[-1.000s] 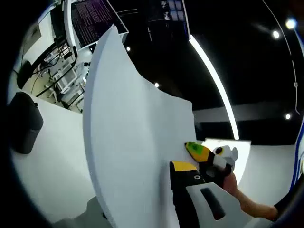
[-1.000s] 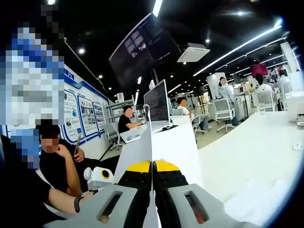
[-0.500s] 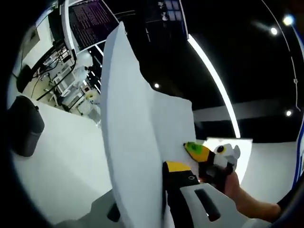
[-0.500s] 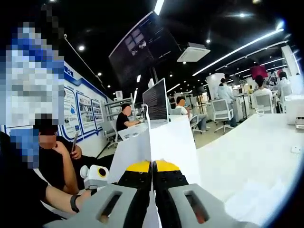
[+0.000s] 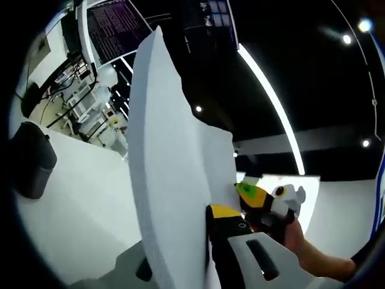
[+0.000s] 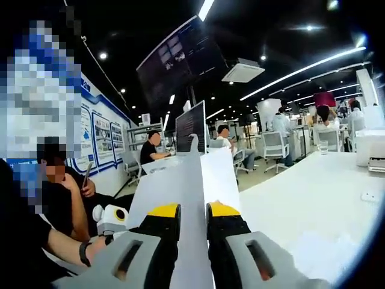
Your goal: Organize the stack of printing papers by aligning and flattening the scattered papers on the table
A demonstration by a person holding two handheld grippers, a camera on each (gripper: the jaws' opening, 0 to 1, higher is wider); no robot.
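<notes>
Your left tongs (image 5: 207, 241) come up from the bottom of the left gripper view with a stack of white printing paper sheets (image 5: 168, 174) standing on edge between the jaws; one yellow-tipped black jaw shows to the right of the sheets and the other is hidden behind them, so the sheets sit in the jaws, but you cannot tell from here how tight the clamp is. The stack rises steeply, bowed, its top corner reaching toward a dark monitor full of text lines (image 5: 114, 27). Just beyond the sheets, at the right, your right tongs (image 5: 255, 195) show a green-and-yellow tip touching the paper's far edge, held by a hand (image 5: 298, 238). A dark cylindrical bin-like object (image 5: 30, 159) sits at the left on the white tabletop (image 5: 78, 205). In the right gripper view, your right tongs (image 6: 194, 212) stand slightly apart, jaws parted by a narrow gap, with the white paper stack (image 6: 192, 180) running edge-on through that gap and away from the camera. The jaw pads sit just beside the sheets; contact cannot be told. The left tongs (image 6: 110, 218) show at lower left, held by a forearm wearing a dark wristband (image 6: 84, 253). The white tabletop (image 6: 301, 211) stretches off right. Seated people work at desks behind.
</notes>
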